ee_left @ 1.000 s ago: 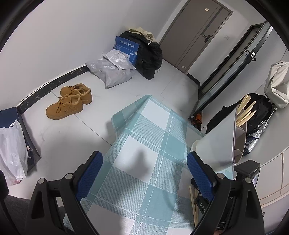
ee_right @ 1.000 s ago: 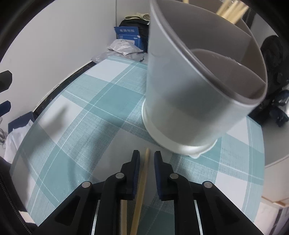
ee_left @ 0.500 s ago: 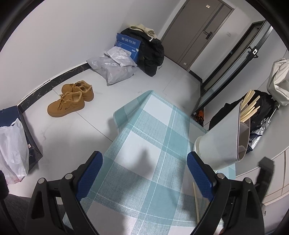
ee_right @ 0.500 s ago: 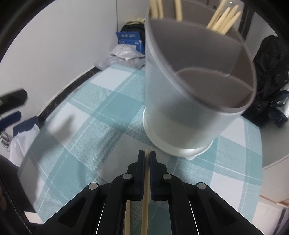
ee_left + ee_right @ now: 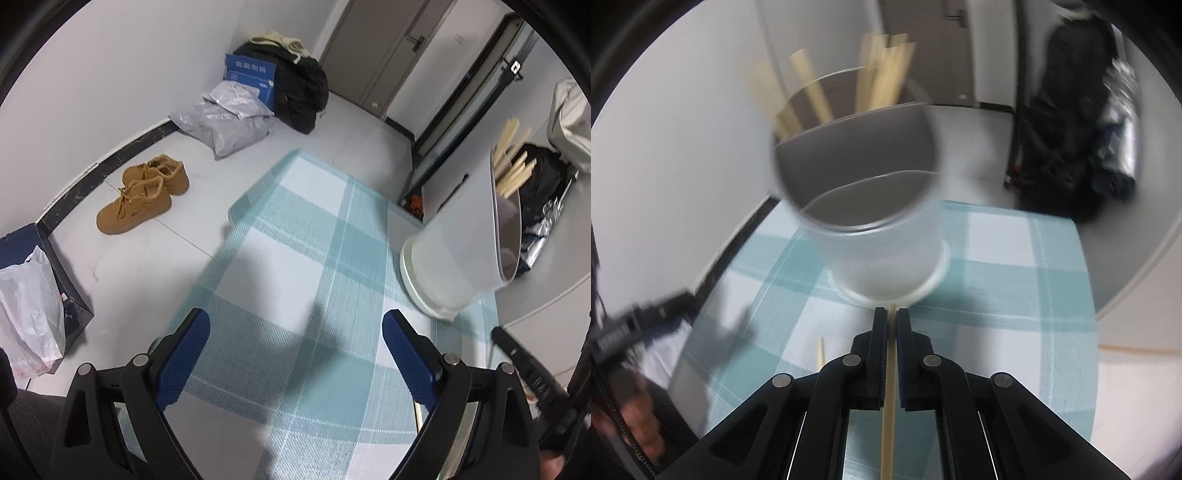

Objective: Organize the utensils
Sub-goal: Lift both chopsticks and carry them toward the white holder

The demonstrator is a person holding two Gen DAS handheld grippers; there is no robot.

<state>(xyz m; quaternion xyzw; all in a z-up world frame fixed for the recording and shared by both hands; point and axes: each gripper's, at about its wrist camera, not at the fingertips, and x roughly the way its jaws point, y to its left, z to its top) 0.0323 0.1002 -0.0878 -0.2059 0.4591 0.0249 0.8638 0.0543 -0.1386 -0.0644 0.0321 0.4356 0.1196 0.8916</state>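
Just in front of the grey holder, we see one chopstick pinched between the closed jaws of the right gripper, its tip short of the holder's base. A second chopstick lies on the checked cloth, nearer us than the holder. The left gripper hangs wide and empty. Risk: the thin stick may pivot in the pinch, strike the rim and tip the holder.

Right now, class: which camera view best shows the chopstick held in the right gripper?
The right wrist view: the chopstick runs between the shut pads of the right gripper, pointing at the utensil holder. The left wrist view shows none of that chopstick, only the right gripper's edge.
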